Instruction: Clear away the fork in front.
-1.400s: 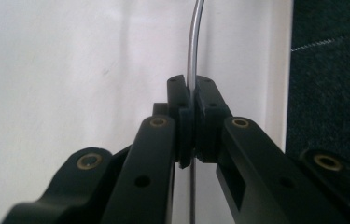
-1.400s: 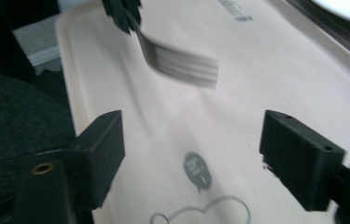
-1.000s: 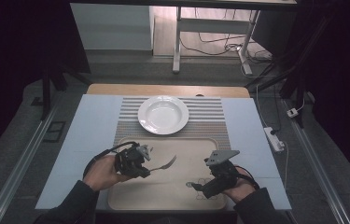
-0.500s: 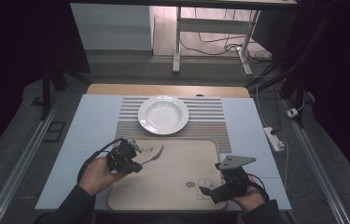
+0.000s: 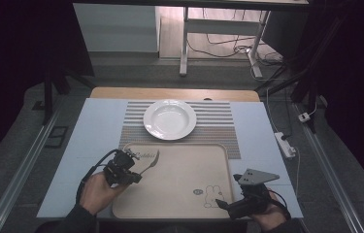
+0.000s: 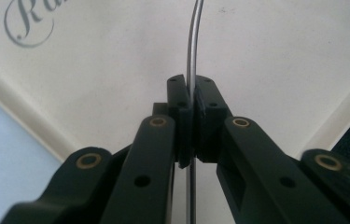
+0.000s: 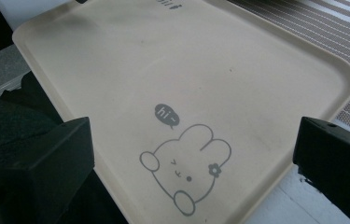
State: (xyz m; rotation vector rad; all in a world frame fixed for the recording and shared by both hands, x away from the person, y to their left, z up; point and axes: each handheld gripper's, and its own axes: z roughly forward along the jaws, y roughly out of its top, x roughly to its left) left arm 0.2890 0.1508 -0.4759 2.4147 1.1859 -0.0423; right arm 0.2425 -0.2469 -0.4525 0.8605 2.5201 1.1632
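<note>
Tray [image 5: 184, 189] lies on a striped mat [image 5: 218, 128]; left tongs [image 6: 191, 100] pinch a spoon [image 6: 192, 51], right tongs [image 7: 191, 154] gape empty.

white plate [image 5: 169, 119], beige tray [image 5: 184, 191], striped mat [image 5: 218, 121]

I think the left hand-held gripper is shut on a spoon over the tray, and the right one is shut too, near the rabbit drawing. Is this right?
Not quite: the right hand-held gripper is open. The right gripper view shows its jaws wide apart, with the rabbit drawing between them. The left hand-held gripper is indeed shut on the spoon over the tray.
</note>
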